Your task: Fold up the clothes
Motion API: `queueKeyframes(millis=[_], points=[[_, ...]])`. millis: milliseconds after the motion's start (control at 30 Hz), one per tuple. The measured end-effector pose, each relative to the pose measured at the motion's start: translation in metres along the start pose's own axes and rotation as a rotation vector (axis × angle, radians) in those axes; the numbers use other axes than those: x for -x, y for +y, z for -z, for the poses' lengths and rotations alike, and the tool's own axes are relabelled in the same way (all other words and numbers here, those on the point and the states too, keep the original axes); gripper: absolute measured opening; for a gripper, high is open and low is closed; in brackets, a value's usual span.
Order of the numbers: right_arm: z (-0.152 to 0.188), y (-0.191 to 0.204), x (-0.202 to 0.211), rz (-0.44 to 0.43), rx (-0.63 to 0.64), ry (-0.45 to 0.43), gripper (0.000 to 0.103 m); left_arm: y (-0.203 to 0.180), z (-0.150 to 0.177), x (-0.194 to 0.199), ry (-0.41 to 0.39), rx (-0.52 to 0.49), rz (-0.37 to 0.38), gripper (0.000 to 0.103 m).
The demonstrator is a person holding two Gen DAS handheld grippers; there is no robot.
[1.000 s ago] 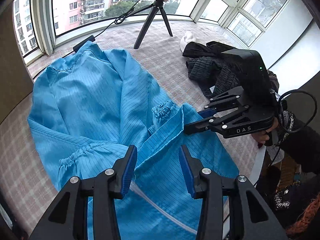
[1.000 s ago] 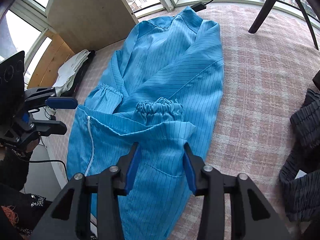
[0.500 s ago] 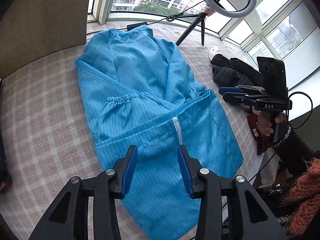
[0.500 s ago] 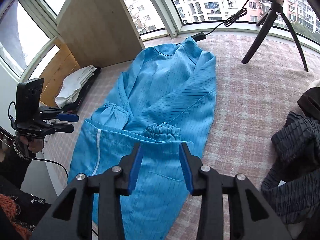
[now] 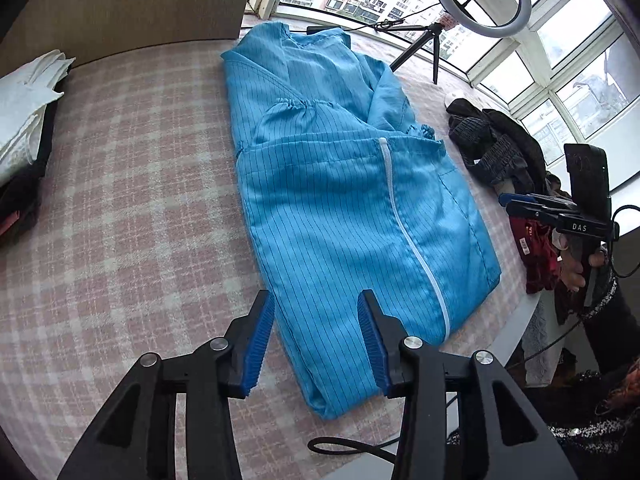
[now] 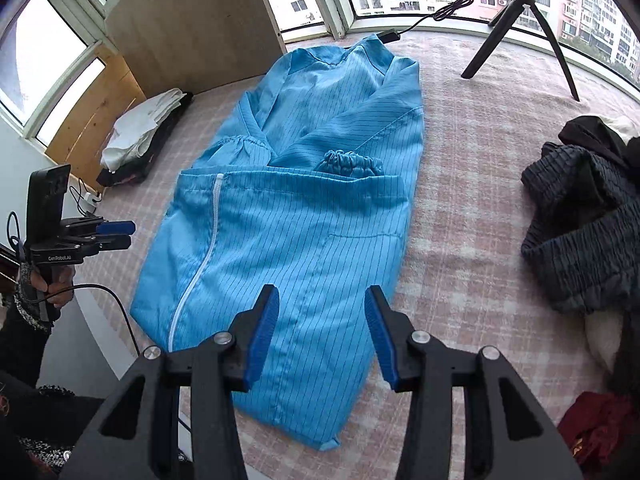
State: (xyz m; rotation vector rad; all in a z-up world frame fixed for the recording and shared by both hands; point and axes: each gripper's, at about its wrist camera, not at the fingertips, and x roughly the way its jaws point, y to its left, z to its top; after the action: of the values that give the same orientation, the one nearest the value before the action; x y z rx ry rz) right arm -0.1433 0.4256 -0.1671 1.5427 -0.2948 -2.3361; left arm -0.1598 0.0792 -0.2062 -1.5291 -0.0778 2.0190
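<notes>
A blue striped garment (image 5: 344,200) lies flat on the pink checked surface, its sleeves folded in and its lower half folded up, with a white zipper line (image 5: 404,236) showing; it also shows in the right wrist view (image 6: 296,232). My left gripper (image 5: 316,340) is open and empty above the garment's near left corner. My right gripper (image 6: 322,332) is open and empty above the near right part. From the left wrist view the right gripper (image 5: 536,208) looks nearly edge-on; from the right wrist view the left gripper (image 6: 116,232) hovers off the left edge.
A dark knitted pile (image 6: 588,216) lies to the right, with red clothes (image 5: 536,256) near it. Folded white cloth (image 6: 148,128) on dark items sits at far left. A ring light tripod (image 6: 520,28) stands at the back. A cable (image 5: 352,448) trails at the near edge.
Both grippers have pulled back and up from the garment toward the near edge, open and empty. The folded-up lower half now lies flat.
</notes>
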Motion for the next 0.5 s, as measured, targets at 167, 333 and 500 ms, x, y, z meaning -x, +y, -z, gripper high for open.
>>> queueKeyframes(millis=[167, 333, 500], points=[[0.031, 0.006, -0.025, 0.153, -0.042, 0.034, 0.044, -0.008, 0.012, -0.013, 0.018, -0.003, -0.005, 0.041], [0.047, -0.01, -0.037, 0.133, -0.169, 0.053, 0.044, -0.016, 0.023, -0.026, 0.036, -0.007, -0.01, 0.039], [0.049, 0.002, -0.043, 0.09, -0.132, 0.081, 0.005, -0.022, 0.025, -0.03, 0.032, -0.018, -0.012, 0.019]])
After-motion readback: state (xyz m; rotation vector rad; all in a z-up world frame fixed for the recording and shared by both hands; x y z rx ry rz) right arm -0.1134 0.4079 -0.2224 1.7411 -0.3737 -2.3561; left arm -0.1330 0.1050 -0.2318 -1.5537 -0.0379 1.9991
